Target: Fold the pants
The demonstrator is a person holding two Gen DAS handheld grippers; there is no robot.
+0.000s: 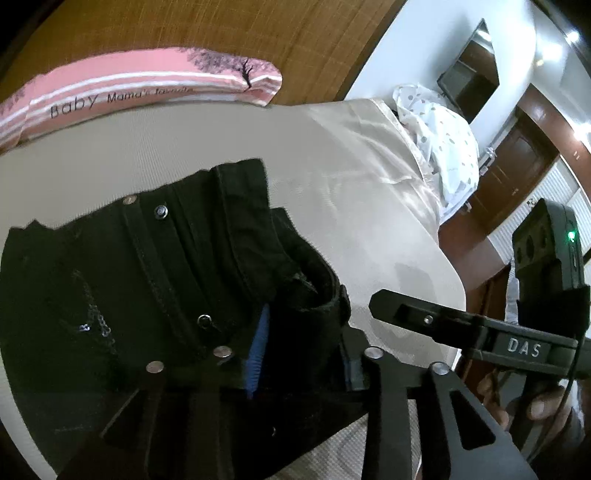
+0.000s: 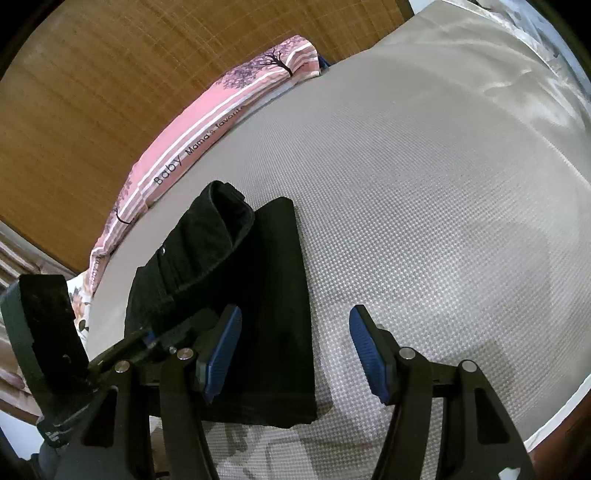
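The black pants (image 1: 110, 277) lie on the pale textured bed cover (image 1: 184, 147), partly folded. The studded, buttoned waistband end reaches out ahead of the left gripper (image 1: 304, 332) and to the left of its fingers. Dark cloth bunches over and between those fingers, leaving only one blue pad (image 1: 256, 350) clearly on show. I cannot tell whether the pads are pinching the fabric or only sitting in it.

Beyond the fingertips, along the far edge of the bed, a pink striped cushion (image 1: 147, 81) printed with "Baby" leans on the wooden panel (image 1: 184, 29). Further right ahead of the fingers are a shiny cream sheet (image 1: 369, 147) and a rumpled white spotted cloth (image 1: 443, 140).

To the right of the left fingers, the right gripper (image 2: 295, 354) reaches in, with a person's hand (image 1: 535, 398) on its handle. Its own camera shows the fingers spread wide and pinching nothing. Its left blue pad (image 2: 221, 354) sits over the flat folded leg section, and its right pad is over bare cover. The straight right edge of the fold runs through the gap between the pads, and the rolled waistband lies ahead and to their left.
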